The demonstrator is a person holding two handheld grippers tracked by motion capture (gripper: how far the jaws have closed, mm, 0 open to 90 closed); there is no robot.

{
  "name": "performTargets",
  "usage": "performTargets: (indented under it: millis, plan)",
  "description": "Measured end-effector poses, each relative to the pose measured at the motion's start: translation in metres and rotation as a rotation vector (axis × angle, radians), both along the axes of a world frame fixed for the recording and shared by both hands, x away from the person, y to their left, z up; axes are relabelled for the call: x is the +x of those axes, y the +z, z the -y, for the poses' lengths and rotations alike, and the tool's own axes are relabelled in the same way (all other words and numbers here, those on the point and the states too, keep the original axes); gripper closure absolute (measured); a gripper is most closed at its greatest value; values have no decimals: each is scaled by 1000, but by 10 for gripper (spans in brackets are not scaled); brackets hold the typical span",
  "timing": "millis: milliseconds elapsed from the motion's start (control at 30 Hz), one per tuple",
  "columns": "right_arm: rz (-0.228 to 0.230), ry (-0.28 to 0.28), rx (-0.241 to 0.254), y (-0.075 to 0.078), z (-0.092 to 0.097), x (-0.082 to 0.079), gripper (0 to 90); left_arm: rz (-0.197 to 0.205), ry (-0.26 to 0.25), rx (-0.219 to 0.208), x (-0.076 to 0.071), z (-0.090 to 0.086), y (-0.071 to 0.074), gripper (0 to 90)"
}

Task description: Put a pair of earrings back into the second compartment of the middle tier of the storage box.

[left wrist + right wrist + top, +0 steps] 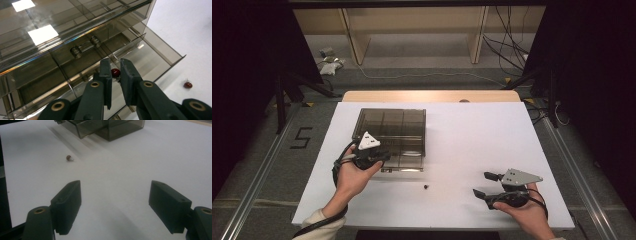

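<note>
Fingers (107, 72) of left gripper (115, 71) pinch red bead (115, 72) (half hidden) over drawer (150, 60).

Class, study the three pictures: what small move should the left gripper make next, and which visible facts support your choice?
Probably open slightly to drop the bead. The left gripper pinches a small dark red bead over the pulled-out drawer of the smoky clear plastic organiser, so the bead would likely land inside. A second red bead lies on the white table, and the right gripper hovers open nearby.
</note>
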State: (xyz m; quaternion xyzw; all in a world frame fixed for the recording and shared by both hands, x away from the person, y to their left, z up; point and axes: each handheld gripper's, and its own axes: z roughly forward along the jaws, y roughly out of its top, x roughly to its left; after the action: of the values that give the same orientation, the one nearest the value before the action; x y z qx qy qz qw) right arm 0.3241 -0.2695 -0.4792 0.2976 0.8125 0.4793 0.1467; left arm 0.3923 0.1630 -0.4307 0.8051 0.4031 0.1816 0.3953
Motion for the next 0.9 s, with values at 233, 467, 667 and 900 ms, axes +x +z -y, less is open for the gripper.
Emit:
performTargets:
  millis: [233,467,667,900]
  plan:
    - [0,1,-2,0,0,0,270,-2,12,23,6,-2,-7,794]
    - [2,2,-3,0,0,0,270,-13,9,61,9,-2,-13,792]
    - [2,2,-4,0,0,0,270,-18,11,80,10,-1,-16,785]
    - [3,3,-2,0,0,0,269,-13,14,77,10,-1,-15,732]
